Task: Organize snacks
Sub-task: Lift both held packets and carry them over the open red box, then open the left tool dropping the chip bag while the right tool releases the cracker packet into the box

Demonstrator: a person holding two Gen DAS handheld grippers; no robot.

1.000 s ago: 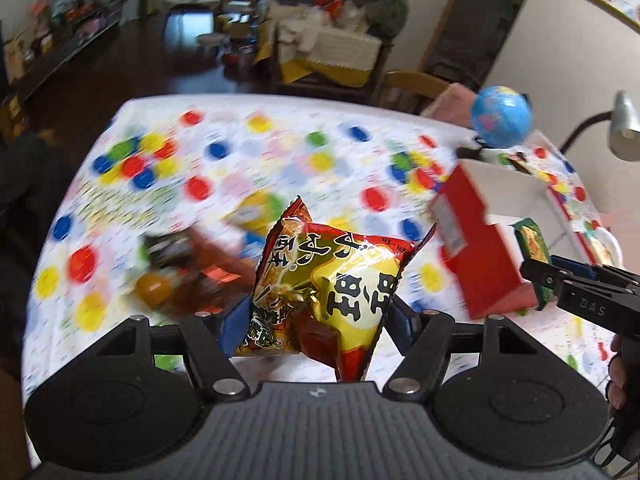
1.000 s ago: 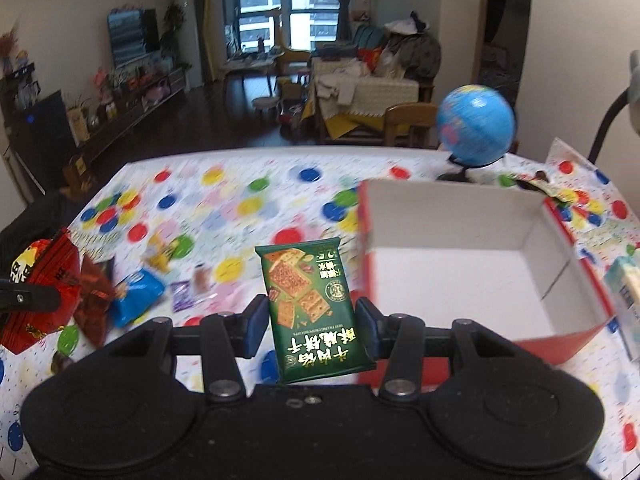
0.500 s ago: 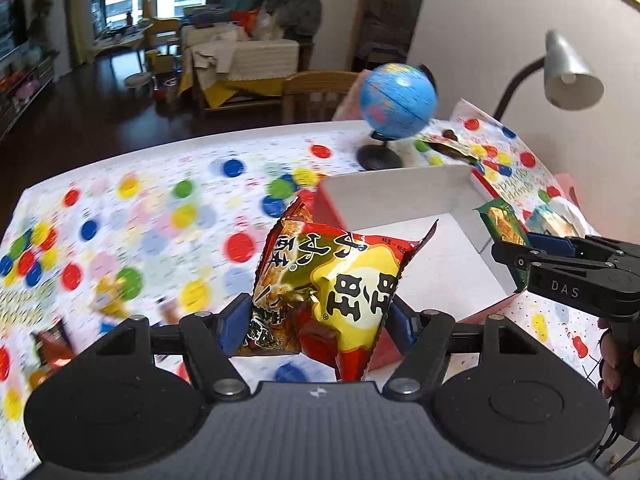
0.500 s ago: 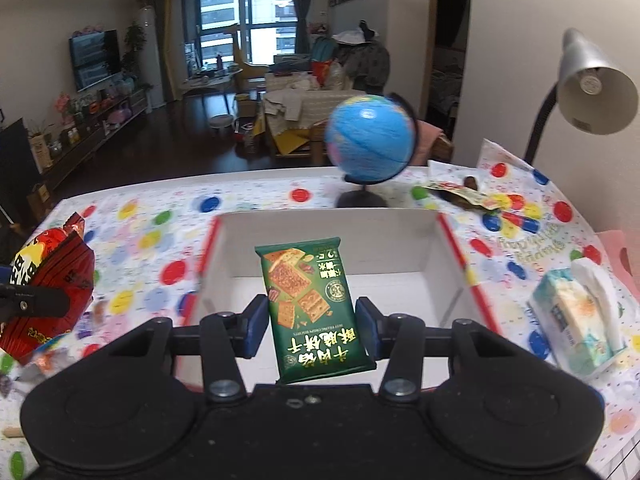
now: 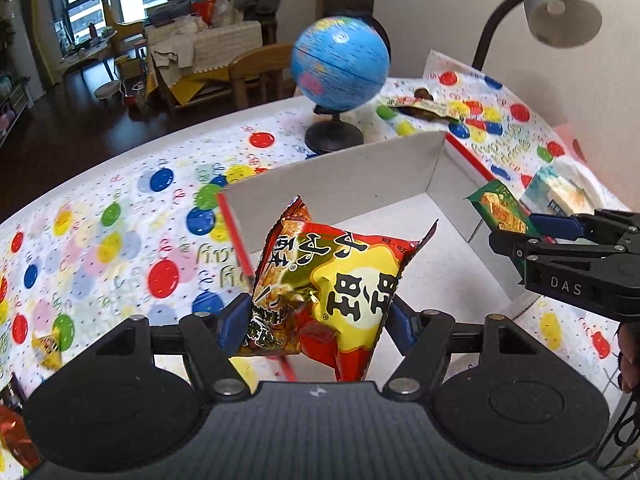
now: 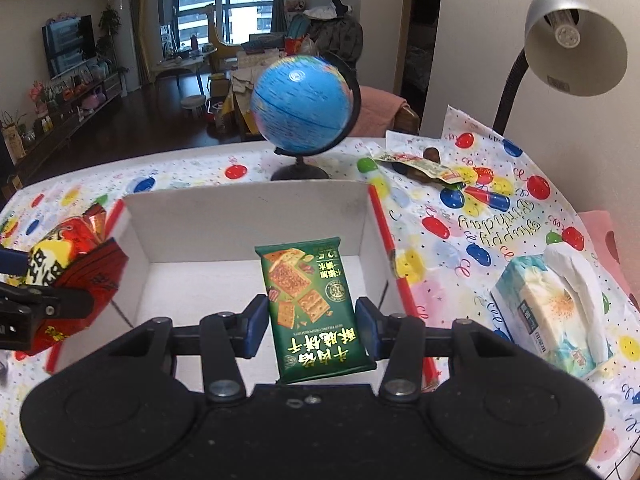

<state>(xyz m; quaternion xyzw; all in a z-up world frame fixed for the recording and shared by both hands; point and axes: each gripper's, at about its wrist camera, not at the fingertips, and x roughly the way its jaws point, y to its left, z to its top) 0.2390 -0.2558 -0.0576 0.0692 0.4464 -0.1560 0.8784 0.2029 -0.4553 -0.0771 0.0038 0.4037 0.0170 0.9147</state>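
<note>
Gripper body (image 5: 568, 280): we read "DAS".
Green biscuit packet (image 6: 310, 300): "2.5".
Balloon tablecloth (image 6: 496, 220): "Happy Birthday", inverted.

Two tools: left (image 5: 316, 322), right (image 6: 310, 326). Each grips one packet: red-yellow (image 5: 336, 284), green (image 6: 310, 300). One box (image 6: 248, 216), one globe (image 6: 302, 104), one lamp (image 6: 572, 56), one tissue pack (image 6: 554, 312).

Both wrist views look steeply down, close, sharing the box (image 5: 360, 168) (image 6: 248, 216)
</note>
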